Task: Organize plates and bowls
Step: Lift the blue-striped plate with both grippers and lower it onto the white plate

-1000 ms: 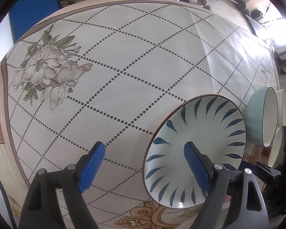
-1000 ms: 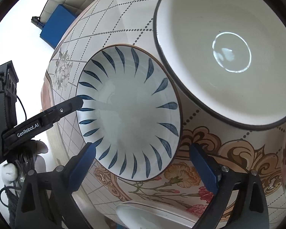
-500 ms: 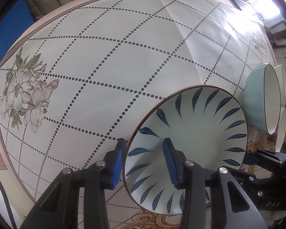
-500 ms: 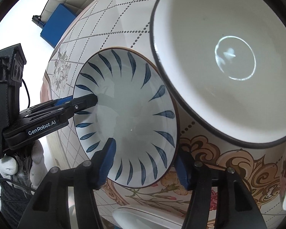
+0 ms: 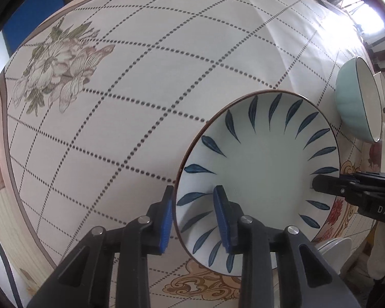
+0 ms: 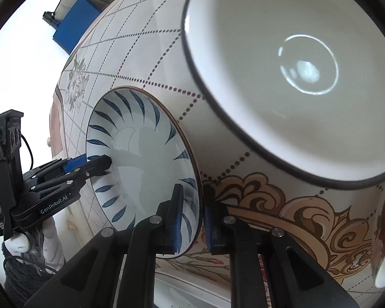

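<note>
1. Since a second ago both your grippers have narrowed onto the leaf-patterned plate (image 5: pixel 264 179)
2. Your right gripper (image 6: pixel 191 220) pinches its near rim
3. Your left gripper (image 5: pixel 193 220) is closing across the opposite rim
4. The plate lies on the tablecloth (image 5: pixel 141 89) beside the white bowl (image 6: pixel 308 77)

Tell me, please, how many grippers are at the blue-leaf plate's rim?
2. The left gripper straddles one edge of the plate, jaws closing; the right gripper is clamped on the opposite edge.
</note>
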The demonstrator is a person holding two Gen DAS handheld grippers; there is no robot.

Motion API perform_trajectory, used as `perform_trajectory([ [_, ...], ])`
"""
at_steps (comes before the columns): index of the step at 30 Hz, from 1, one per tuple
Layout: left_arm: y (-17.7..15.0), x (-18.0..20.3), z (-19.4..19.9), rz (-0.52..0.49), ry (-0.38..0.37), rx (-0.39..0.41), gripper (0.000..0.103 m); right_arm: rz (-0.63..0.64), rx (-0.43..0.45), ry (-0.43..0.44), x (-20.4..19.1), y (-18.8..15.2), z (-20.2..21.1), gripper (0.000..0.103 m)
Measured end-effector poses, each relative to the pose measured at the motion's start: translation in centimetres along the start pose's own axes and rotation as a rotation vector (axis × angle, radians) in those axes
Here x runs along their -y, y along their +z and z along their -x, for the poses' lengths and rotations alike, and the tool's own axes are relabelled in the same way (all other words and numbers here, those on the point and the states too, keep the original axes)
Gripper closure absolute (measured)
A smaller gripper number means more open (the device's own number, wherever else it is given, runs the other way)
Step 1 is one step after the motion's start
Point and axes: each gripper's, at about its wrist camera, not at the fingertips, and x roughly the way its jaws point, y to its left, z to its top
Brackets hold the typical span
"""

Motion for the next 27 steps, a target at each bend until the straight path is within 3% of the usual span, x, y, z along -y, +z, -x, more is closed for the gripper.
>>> perform_trajectory([
  [11,-2.1,-1.5,-0.8,0.073,-0.029,0.033,0.075,0.02,0.002,-0.024,-0.6,0.1,0.0,0.086],
  [27,-2.2,-0.2,3.1,0.031,-0.009,0.082,0.076,-0.029,0.026,0.064,1.4,-0.4,1.5,0.088],
])
